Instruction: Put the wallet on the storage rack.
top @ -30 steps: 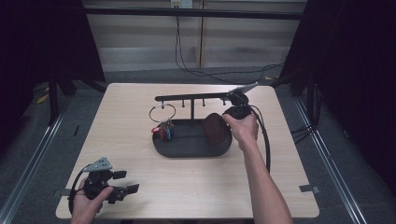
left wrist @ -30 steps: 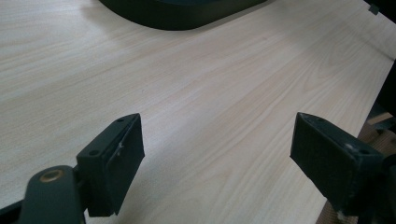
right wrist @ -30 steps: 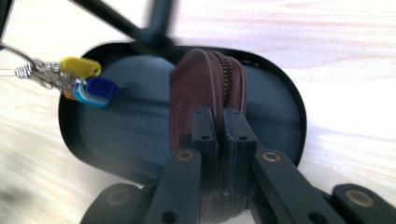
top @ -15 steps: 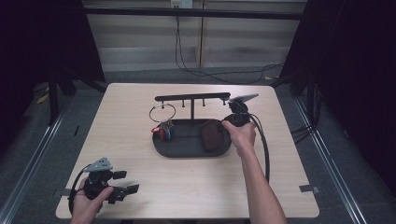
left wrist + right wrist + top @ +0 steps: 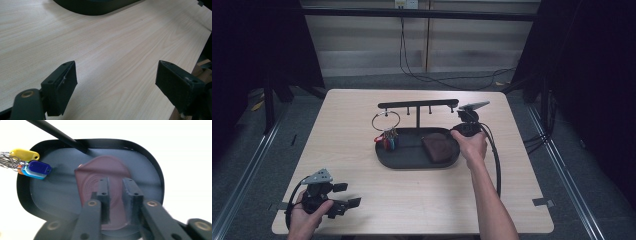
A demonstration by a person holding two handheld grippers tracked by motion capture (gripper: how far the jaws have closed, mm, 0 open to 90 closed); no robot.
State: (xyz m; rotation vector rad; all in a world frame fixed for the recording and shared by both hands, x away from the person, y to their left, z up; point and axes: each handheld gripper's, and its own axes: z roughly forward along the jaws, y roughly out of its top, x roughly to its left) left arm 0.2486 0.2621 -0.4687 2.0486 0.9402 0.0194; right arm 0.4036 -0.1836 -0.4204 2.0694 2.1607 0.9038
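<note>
A black oval tray [image 5: 412,164] sits mid-table with a T-shaped peg rack [image 5: 417,105] rising from it. A key ring with coloured tags [image 5: 386,132] hangs from a left peg, the tags [image 5: 35,168] resting at the tray's left end. In the tray's right half lies a brown pouch [image 5: 439,147]. My right gripper [image 5: 457,135] is at the pouch's right edge. In the right gripper view its jaws [image 5: 116,181] stand nearly closed on the pouch [image 5: 100,170]. At the table's front left corner my left gripper [image 5: 348,195] is open and holds nothing [image 5: 116,72].
The rack's post [image 5: 55,135] slants across the tray's rim [image 5: 155,167] just beyond the pouch. The tray's edge [image 5: 95,6] lies far ahead of the left jaws. A cable [image 5: 497,165] trails along the right forearm. Bare wood [image 5: 422,200] fronts the tray.
The right gripper has come down and back toward the person. The pouch, tilted up at the tray's right end a second ago, now lies flatter in the tray. The left gripper has stayed put.
</note>
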